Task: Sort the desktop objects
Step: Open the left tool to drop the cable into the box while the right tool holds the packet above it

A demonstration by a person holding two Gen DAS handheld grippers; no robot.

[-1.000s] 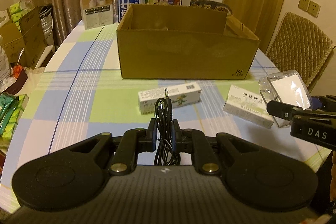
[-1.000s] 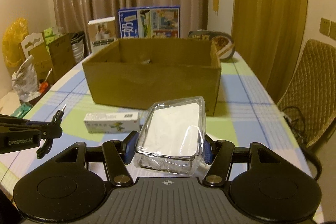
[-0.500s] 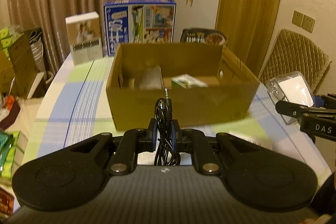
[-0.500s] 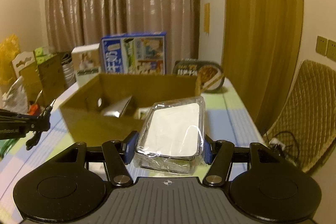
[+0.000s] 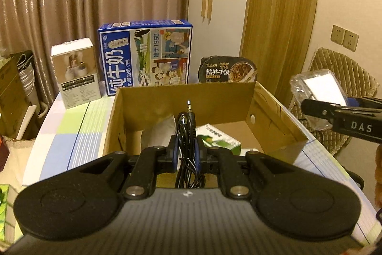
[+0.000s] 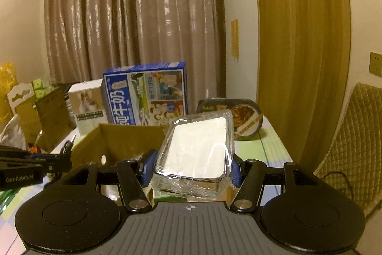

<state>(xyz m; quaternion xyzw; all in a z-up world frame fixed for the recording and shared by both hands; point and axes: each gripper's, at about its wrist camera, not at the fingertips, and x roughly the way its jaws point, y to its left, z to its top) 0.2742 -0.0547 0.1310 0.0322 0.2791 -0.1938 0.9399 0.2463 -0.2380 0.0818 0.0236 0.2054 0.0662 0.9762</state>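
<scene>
My left gripper is shut on a coiled black audio cable with its plug pointing up, held above the near wall of the open cardboard box. A green and white carton and a pale item lie inside the box. My right gripper is shut on a clear plastic case with a white card inside, above the box's right side. The case also shows in the left wrist view, and the left gripper in the right wrist view.
Behind the box stand a blue milk carton box, a small white box and a black instant-meal bowl. A quilted chair is at the right. Bags and boxes crowd the left. The checked tablecloth covers the table.
Both grippers have risen and moved forward over the cardboard box, each still holding its object. The two white boxes on the table in front of the box have dropped out of view.
</scene>
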